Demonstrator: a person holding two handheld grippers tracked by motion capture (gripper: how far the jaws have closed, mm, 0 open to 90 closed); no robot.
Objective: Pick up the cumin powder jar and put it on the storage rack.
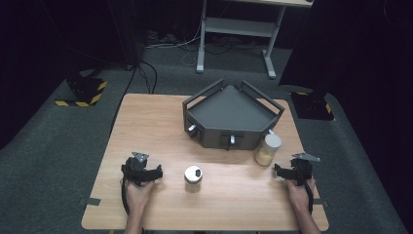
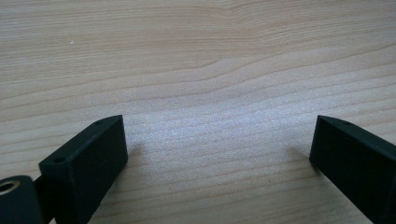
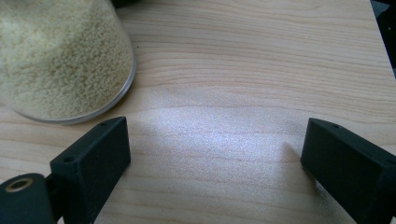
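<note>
Right gripper beside half-cropped jar

I stand at a light wood-grain tabletop on dark grey carpet. Beyond it, a white-framed desk stands over tangled cables. Black bases with yellow-black hazard tape flank the far corners. The surroundings lie dark.

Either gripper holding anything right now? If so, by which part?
Nothing is held. The left gripper and the right gripper both stand open over bare table; the grain jar sits just beyond the right gripper's jaws, untouched.
</note>
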